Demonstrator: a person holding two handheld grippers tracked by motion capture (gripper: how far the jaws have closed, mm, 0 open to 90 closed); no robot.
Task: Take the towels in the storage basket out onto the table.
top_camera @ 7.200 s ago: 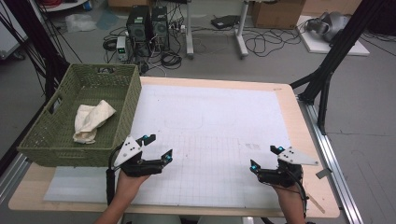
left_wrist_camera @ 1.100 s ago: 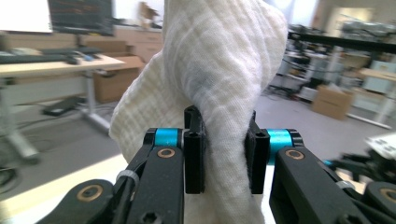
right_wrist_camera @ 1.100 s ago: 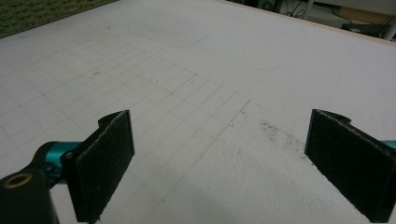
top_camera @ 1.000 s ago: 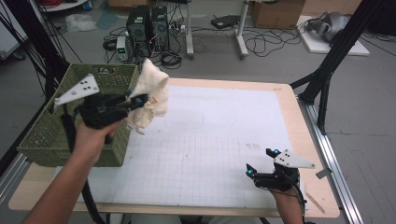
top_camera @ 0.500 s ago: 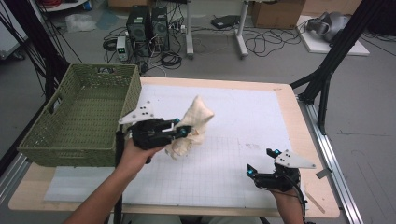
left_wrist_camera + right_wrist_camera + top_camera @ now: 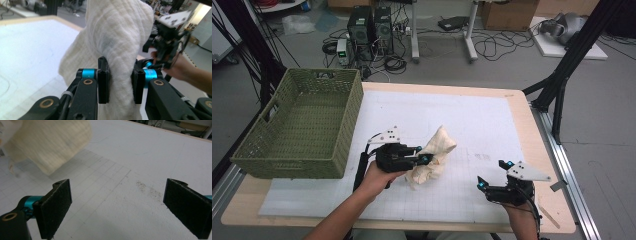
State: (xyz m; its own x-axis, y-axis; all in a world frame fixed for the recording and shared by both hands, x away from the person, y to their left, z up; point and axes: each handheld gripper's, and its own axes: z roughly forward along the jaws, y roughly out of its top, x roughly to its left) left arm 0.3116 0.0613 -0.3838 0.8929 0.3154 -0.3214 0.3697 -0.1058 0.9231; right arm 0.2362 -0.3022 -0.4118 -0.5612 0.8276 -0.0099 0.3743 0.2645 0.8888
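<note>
left gripper (image 6: 426,159): black flat-padded jaws clamped on the cloth (image 6: 432,157) | cloth: cream crinkled gauze, bunched and soft, rising between and past the pads, lower folds on the white gridded mat (image 6: 472,120) | right gripper (image 6: 493,173): jaws wide apart, nothing between, well apart from the cloth | basket (image 6: 299,145): green woven, rectangular, left of the mat
</note>
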